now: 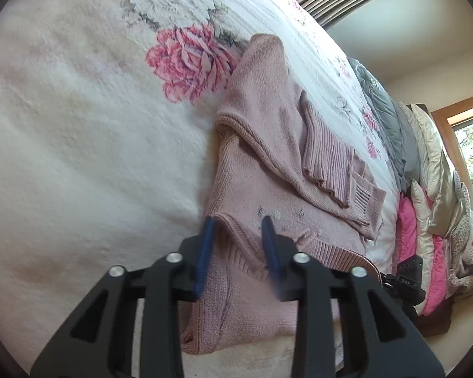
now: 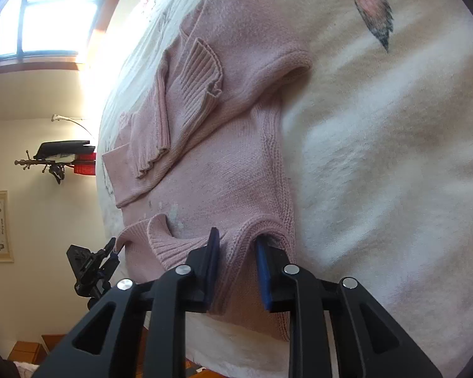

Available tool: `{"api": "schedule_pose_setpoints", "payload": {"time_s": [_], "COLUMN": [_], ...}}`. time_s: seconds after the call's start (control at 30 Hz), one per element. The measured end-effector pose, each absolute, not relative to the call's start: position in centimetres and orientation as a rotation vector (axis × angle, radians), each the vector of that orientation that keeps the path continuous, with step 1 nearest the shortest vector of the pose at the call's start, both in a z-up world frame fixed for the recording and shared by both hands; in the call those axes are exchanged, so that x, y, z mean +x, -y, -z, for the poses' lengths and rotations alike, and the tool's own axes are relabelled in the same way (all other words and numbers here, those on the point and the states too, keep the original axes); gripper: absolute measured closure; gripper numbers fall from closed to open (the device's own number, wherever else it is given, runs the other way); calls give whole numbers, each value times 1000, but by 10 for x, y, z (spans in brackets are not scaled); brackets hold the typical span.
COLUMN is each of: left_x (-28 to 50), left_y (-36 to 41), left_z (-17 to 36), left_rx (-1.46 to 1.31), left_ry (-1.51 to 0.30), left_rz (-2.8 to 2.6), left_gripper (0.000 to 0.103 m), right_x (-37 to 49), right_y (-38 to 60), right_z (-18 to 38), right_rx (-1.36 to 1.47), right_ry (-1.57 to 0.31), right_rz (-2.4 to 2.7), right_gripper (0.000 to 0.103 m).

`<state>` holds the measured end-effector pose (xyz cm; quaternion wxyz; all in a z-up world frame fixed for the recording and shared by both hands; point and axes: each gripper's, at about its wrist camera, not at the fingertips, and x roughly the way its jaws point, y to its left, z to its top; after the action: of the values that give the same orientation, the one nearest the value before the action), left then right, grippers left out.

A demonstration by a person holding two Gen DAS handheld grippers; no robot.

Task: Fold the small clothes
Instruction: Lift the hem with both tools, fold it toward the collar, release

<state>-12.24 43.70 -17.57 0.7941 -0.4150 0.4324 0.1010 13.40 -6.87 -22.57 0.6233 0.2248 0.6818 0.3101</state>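
Two tongs, left tongs (image 1: 238, 223) and right tongs (image 2: 236, 236), each pinch the near hem of a pink sweater (image 1: 261, 132) on a floral bedspread (image 1: 88, 126).

Daylight, soft and even over my bedspread (image 1: 78, 145); arched window (image 2: 47, 19) in my right view blown out, glare spilling down the bed edge; fisheye bends everything near the dark round borders; my left gripper's (image 1: 238, 250) near fingertip smeared with blur; shadows faint.
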Motion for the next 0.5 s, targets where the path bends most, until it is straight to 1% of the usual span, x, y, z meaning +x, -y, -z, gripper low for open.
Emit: {"api": "schedule_pose_setpoints", "payload": {"time_s": [0.03, 0.07, 0.1, 0.3, 0.4, 0.5], "left_x": [-125, -127, -126, -99, -79, -61], "left_y": [-437, -436, -434, -410, -404, -399], "left_z": [170, 166, 162, 156, 160, 167], "left_rx": [-869, -851, -827, -556, -468, -409], "left_ry": [-917, -913, -919, -1001, -1027, -1059], "left_rz": [-229, -229, -227, -198, -173, -151], "left_gripper": [55, 55, 55, 53, 49, 49], "right_x": [134, 135, 135, 132, 129, 126], "right_y": [70, 72, 74, 71, 63, 54], "right_z": [222, 218, 211, 186, 182, 181], "right_rx": [503, 493, 474, 320, 280, 251], "right_ry": [-1561, -1544, -1519, -1434, -1425, -1411], "right_rz": [-703, -687, -666, -653, -669, -683], "right_gripper": [68, 54, 43, 41, 41, 41]}}
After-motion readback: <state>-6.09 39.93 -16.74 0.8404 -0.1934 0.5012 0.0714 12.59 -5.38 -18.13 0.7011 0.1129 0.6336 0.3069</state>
